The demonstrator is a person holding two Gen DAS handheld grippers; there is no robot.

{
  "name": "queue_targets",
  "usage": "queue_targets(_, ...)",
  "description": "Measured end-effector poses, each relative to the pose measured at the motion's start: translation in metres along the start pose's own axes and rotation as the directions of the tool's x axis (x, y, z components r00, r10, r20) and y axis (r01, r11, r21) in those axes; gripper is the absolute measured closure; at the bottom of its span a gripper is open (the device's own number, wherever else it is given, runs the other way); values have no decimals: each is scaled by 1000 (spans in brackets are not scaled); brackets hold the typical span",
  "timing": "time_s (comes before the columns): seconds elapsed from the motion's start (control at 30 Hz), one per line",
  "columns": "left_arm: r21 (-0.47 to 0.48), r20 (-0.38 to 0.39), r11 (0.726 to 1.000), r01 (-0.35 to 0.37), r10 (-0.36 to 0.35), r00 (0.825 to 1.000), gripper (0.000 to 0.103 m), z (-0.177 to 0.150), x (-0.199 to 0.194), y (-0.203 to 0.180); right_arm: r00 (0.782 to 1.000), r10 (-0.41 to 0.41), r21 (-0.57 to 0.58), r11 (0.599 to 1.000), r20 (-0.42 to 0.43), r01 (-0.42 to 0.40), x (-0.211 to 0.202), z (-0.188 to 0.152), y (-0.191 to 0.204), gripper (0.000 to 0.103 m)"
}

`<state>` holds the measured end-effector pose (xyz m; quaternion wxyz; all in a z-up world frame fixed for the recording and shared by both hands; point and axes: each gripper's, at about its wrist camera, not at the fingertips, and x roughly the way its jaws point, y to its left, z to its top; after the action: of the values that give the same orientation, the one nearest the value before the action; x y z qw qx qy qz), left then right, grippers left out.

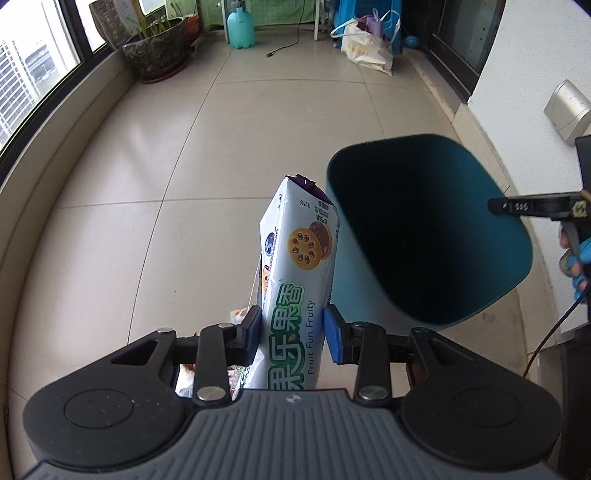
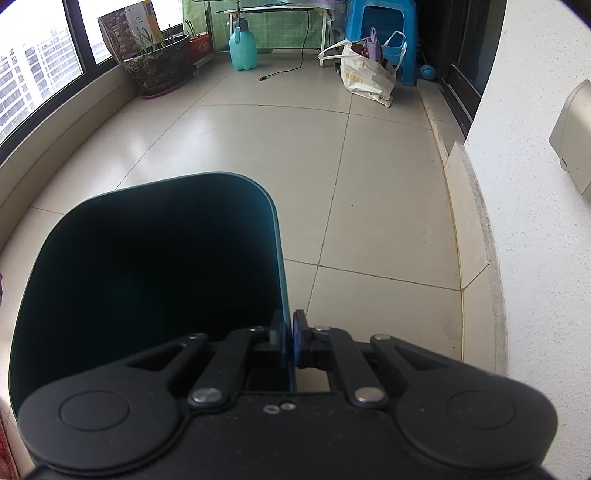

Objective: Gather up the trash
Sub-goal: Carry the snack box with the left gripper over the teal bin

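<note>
My left gripper (image 1: 293, 328) is shut on a long white biscuit packet (image 1: 295, 266) with green lettering. It holds the packet upright above the floor, just left of the teal trash bin (image 1: 513, 206). The packet's torn purple top is level with the bin's near rim. My right gripper (image 2: 289, 338) is shut on the bin's right wall (image 2: 282, 280), one finger inside and one outside. The bin's dark inside fills the left of the right wrist view. The right gripper also shows at the right edge of the left wrist view (image 1: 517, 206), on the bin's rim.
More wrappers (image 1: 236, 315) lie on the tiled floor under my left gripper. At the far end stand a plant pot (image 1: 157, 51), a teal spray bottle (image 1: 240, 26), a white bag (image 1: 365, 46) and a blue stool (image 2: 380, 33). A white wall runs along the right.
</note>
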<state>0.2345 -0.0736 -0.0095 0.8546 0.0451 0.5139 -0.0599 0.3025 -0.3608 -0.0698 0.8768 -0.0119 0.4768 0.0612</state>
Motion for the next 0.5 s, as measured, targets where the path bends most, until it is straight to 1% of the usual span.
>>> queue_targets(0.2,44,71,999,23,-26,997,68,49,-9,-36,1000,6,-11,1000,4,-6,1,-1,-1,99)
queue_targets(0.27,54,94,998,36,-41,995,68,63,0,-55,1000,11,-11,1000,7,-11,2,-4,-2,99)
queue_targets(0.37,60,103,997,56,-62,993,68,79,17,-77,1000,19,-9,1000,7,-19,1,-5,-3,99)
queue_targets(0.5,58,80,995,76,-80,994,68,91,49,-95,1000,18,-12,1000,9,-18,2,-5,-3,99)
